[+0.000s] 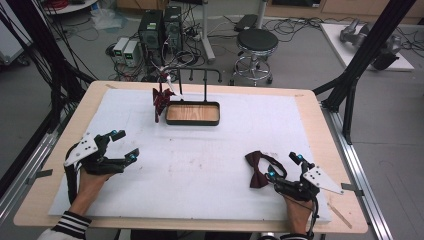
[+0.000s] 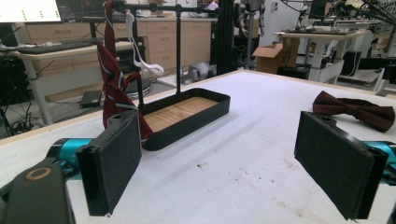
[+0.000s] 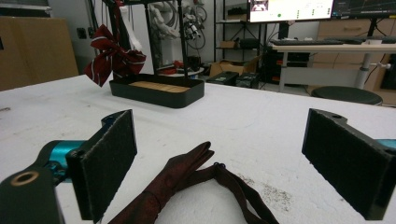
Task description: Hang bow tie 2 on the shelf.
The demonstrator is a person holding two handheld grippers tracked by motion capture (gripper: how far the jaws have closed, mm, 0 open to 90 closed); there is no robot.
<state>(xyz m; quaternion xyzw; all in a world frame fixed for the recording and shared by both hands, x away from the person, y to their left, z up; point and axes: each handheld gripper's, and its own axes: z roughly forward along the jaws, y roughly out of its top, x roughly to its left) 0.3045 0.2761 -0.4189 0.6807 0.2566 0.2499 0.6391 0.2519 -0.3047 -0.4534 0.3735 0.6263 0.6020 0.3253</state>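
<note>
1. Two claws are held over a white-covered counter [image 1: 210, 165], one in each hand of a person seated at its near edge.
2. The landmark is a black tray with a wooden floor [image 1: 193, 113], set toward the far side of the counter, with a black hanging rack [image 1: 200, 75] rising behind it.
3. A red striped bow tie [image 1: 161, 100] is hung on the rack, at the tray's left end.
4. A dark maroon bow tie [image 1: 257, 170] is laid flat on the counter, well nearer than the tray and to its right.
5. The right claw [image 1: 285, 167] is held just beside this maroon tie, its jaws spread wide and nothing pinched; in the right gripper view the tie [image 3: 187, 186] is seen lying between and just ahead of the pads [image 3: 109, 163].
6. The left claw [image 1: 125, 145] is held near and to the left of the tray, jaws likewise spread and empty.
7. The step in hand is judged to be the pick-up of the maroon tie. It would best be taken at the central knot, with the jaws lowered until the pads straddle it, then closed firmly so the loose strap is not left dragging.
</note>
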